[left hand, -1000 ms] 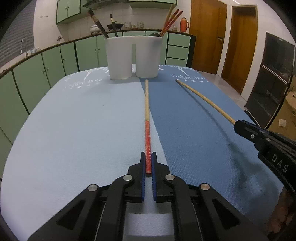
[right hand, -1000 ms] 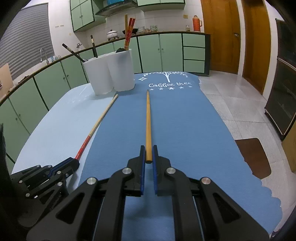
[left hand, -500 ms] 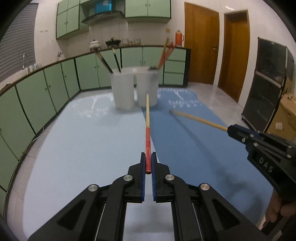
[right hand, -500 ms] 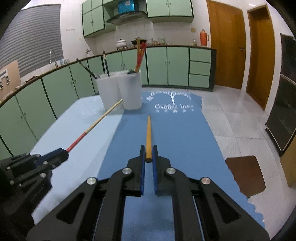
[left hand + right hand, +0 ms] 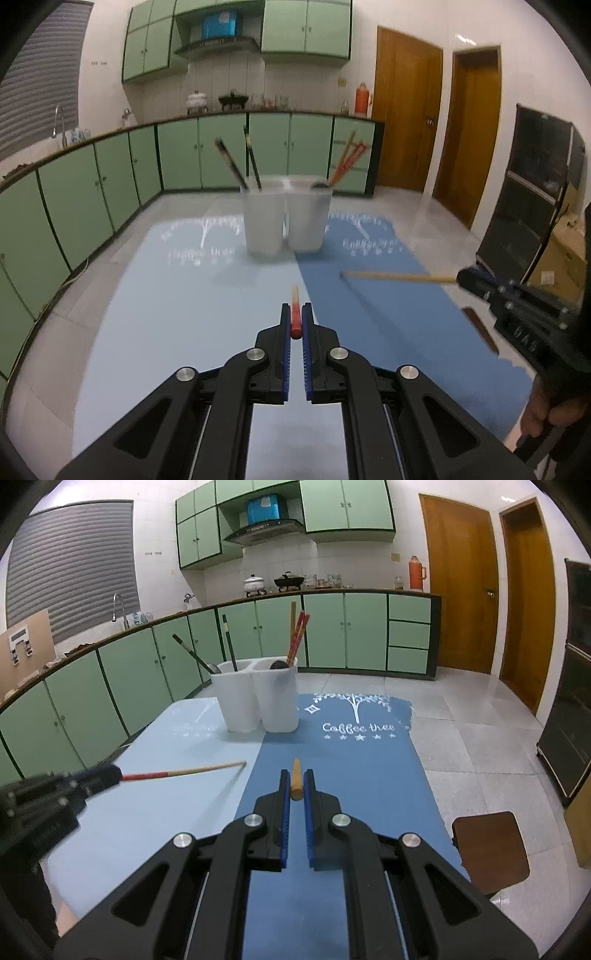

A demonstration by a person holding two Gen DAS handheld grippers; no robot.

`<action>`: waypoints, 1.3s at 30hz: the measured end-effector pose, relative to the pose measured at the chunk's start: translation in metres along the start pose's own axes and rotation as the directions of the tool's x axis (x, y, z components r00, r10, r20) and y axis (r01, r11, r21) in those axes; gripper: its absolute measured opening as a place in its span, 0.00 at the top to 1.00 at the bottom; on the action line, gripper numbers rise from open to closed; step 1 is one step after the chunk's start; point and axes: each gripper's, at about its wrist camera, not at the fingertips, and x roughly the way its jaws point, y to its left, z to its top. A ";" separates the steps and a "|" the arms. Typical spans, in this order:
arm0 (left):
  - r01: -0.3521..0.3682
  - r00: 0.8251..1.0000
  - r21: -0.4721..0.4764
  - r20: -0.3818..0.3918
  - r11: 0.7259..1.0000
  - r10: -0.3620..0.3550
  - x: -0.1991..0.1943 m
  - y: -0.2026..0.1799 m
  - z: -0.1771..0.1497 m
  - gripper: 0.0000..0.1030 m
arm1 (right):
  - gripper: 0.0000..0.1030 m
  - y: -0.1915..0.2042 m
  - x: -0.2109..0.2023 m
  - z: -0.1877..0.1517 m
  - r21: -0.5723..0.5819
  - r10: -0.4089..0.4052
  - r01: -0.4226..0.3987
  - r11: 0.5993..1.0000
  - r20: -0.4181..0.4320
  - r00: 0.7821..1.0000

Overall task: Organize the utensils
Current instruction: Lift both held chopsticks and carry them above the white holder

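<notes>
Kitchen table [image 5: 192,812] | white holder [image 5: 284,218] blurred | chopstick [image 5: 295,314] foreshortened

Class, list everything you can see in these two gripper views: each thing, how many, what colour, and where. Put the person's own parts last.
Utensil holder: one, white, two compartments, far end of table.
Utensils in holder: several, dark-handled left, red and wooden right.
Table mats: two, light blue left, dark blue right.
Red-ended chopstick: one, in left gripper.
Plain wooden chopstick: one, in right gripper.
Thermos: one, orange, counter.
Cabinets: green, along walls.
Hand: one, lower right.
</notes>
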 end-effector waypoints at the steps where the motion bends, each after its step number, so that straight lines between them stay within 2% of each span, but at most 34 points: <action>1: -0.001 1.000 0.002 0.022 1.000 0.001 -0.005 0.001 0.006 0.95 | 0.94 0.000 -0.001 0.002 0.003 0.006 -0.006 1.000 0.003 1.000; 7: 0.006 0.994 0.008 0.107 1.000 -0.007 -0.024 0.007 0.040 0.95 | 0.94 0.001 -0.004 0.034 -0.011 0.038 -0.038 0.999 0.014 0.999; 17: 0.041 0.984 0.043 0.169 0.998 -0.047 -0.031 0.009 0.081 0.95 | 0.94 0.005 -0.002 0.100 -0.019 0.157 -0.157 0.987 -0.017 0.987; 21: 0.043 0.977 0.066 0.205 0.997 -0.056 -0.038 0.007 0.098 0.95 | 0.94 0.007 -0.004 0.133 -0.045 0.185 -0.185 0.982 0.000 0.983; 28: 0.026 0.957 0.093 0.286 0.995 -0.052 -0.044 0.011 0.141 0.95 | 0.94 0.009 -0.006 0.191 -0.086 0.189 -0.183 0.979 0.072 0.979; 33: 0.013 0.942 0.093 0.332 0.996 -0.043 -0.032 0.017 0.179 0.95 | 0.94 0.010 0.007 0.224 -0.095 0.180 -0.170 0.981 0.120 0.976; 36: -0.002 0.940 0.094 0.340 0.996 -0.030 -0.017 0.020 0.197 0.95 | 0.94 0.011 0.017 0.235 -0.091 0.176 -0.166 0.982 0.125 0.976; 39: 0.000 0.945 0.097 0.325 0.995 -0.031 0.003 0.023 0.208 0.95 | 0.94 0.014 0.047 0.249 -0.099 0.152 -0.141 0.985 0.123 0.981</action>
